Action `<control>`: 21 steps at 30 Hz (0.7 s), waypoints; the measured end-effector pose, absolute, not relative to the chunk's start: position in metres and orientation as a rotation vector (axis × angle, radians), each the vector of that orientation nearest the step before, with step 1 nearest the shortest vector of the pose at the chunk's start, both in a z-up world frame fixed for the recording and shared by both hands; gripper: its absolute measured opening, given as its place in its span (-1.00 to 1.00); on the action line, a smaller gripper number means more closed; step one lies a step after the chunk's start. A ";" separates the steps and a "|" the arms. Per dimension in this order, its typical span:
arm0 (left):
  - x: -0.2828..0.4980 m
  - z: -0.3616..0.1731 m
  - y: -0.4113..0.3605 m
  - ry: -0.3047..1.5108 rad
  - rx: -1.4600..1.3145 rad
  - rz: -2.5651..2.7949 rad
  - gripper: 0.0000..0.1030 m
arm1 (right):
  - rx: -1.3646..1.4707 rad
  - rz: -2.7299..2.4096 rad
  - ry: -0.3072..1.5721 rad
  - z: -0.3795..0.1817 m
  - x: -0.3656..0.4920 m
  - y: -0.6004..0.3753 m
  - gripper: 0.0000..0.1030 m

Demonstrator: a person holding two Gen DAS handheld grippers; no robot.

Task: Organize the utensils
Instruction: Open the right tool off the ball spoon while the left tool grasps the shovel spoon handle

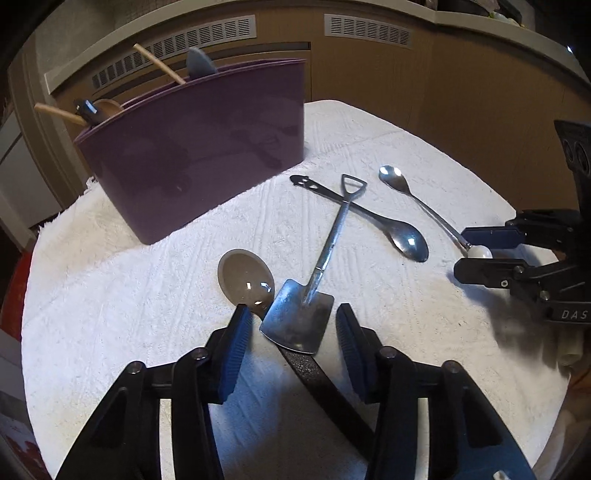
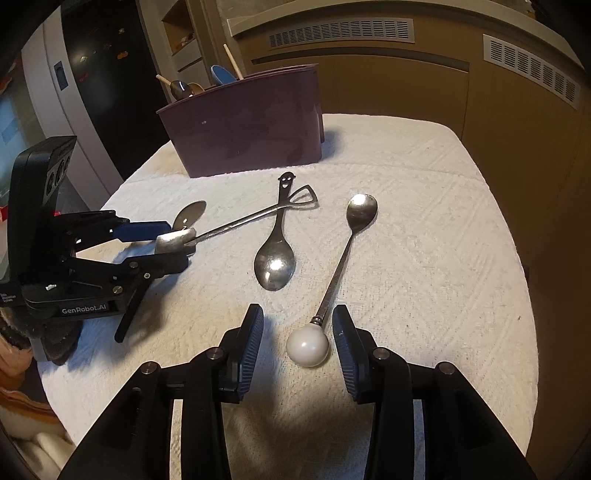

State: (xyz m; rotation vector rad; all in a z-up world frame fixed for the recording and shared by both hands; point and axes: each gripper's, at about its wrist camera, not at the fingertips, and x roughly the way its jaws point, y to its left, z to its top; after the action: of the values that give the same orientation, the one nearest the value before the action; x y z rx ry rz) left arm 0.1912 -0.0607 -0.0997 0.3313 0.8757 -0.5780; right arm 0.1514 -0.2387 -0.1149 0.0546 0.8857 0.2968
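The left gripper (image 1: 291, 325) had its blue ribbed pads spread around the shiny shovel-shaped spoon (image 1: 299, 321) on the bumpy white towel (image 1: 147, 295). The right gripper (image 2: 298, 332), marked "DAS", stood spread beside the white ball-ended spoon (image 2: 307, 345).

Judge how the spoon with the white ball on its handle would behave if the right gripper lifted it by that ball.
The spoon would probably stay stiff: its thin stem looks like metal. The glossy round ball may slip or swivel between the flat pads, letting the bowl end droop. If nudged, it would likelier pivot than roll.

Brown panelled wall (image 2: 406, 92), white vent grilles (image 2: 341, 31), dim light.
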 end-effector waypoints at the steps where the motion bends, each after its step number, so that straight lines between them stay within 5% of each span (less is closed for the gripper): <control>1: 0.187 -0.098 -0.061 0.872 0.332 -0.582 -0.38 | 0.056 0.298 0.886 -0.115 0.152 -0.239 -0.17; 21: 0.179 -0.033 -0.050 0.628 0.210 -0.524 -0.68 | 0.040 0.278 0.885 -0.116 0.152 -0.237 -0.17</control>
State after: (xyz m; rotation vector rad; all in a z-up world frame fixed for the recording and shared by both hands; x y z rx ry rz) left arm 0.1789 -0.0502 -0.0332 0.2100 0.6285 -0.5241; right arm 0.1521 -0.2368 -0.1156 0.0402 0.8851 0.2782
